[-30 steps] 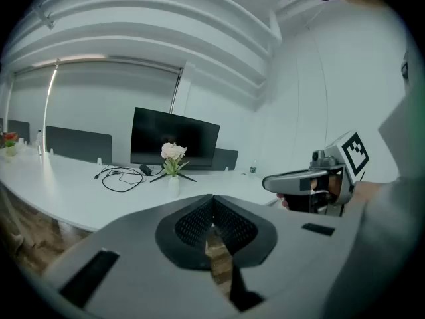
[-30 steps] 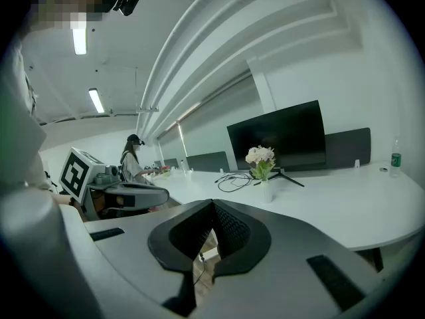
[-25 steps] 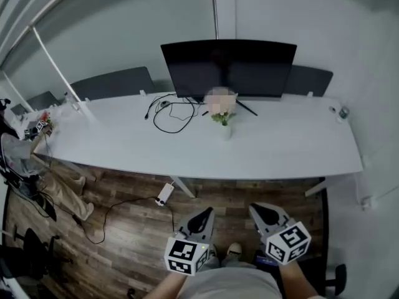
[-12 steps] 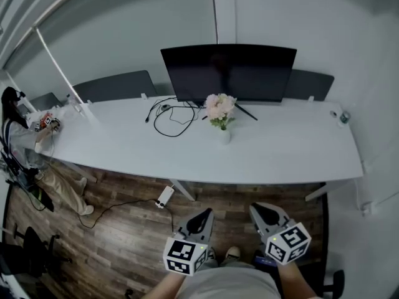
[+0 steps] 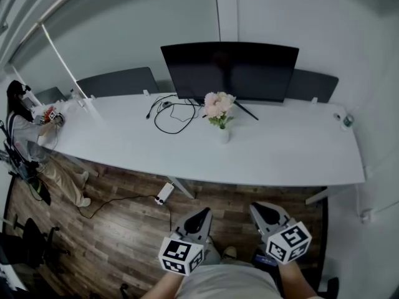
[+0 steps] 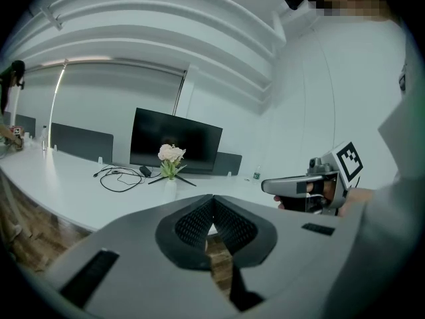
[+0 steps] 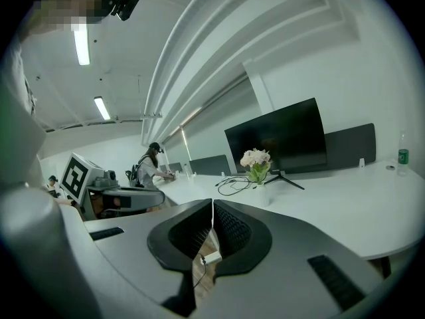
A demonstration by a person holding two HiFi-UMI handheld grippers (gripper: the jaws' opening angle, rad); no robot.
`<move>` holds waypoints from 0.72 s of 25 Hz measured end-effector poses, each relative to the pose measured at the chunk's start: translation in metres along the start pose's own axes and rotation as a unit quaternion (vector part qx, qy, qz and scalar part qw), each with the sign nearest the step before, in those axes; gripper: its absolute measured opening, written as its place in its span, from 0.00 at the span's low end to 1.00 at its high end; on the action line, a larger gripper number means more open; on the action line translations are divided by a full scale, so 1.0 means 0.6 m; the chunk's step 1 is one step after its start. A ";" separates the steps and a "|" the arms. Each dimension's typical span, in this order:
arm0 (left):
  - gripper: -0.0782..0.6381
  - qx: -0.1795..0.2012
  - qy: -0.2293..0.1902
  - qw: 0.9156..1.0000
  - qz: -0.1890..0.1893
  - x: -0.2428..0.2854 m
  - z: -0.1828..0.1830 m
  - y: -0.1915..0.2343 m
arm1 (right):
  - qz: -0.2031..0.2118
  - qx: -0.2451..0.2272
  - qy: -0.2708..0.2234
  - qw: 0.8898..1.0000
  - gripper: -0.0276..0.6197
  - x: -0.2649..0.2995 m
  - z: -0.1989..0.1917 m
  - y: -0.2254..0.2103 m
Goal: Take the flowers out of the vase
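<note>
- The flowers (image 5: 218, 106) stand upright in the vase (image 5: 224, 133), mid-frame on the table (image 5: 280, 154).
- The left gripper (image 5: 202, 213) and right gripper (image 5: 259, 208), both closed and empty, sit at the bottom edge, well short of the vase; the left looks slightly nearer.

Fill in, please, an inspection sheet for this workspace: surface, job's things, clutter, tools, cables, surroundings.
Surface: long white table, standing on a wooden floor.
Job's things: pink flowers upright in a small white vase, in front of the monitor; not yet taken out.
Clutter: black monitor; small bottle near the table's right end.
Tools: left tool and right tool are both shut and empty, held over the floor, short of the table.
Cables: black cable loop on the table, left of the vase; white adapter with its cord on the floor.
Surroundings: grey dividers behind the table; a person at its left end.
</note>
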State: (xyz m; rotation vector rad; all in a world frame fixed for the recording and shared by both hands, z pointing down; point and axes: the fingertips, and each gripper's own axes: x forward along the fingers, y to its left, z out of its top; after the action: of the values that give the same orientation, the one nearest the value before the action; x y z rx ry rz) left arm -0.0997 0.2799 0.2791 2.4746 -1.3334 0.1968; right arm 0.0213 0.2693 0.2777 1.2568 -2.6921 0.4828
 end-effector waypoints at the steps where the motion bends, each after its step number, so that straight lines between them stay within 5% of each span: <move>1: 0.11 -0.003 0.002 1.000 0.001 0.003 -0.002 0.002 | 0.000 0.003 0.000 1.000 0.09 0.001 -0.001 -0.003; 18: 0.11 0.007 0.009 1.000 -0.013 0.175 0.058 0.114 | -0.015 0.007 0.010 1.000 0.09 0.146 0.054 -0.123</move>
State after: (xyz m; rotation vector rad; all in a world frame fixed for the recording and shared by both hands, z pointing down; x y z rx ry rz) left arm -0.0996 0.1504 0.2897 2.4933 -1.2968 0.2222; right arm 0.0216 0.1504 0.2862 1.2874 -2.6549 0.5091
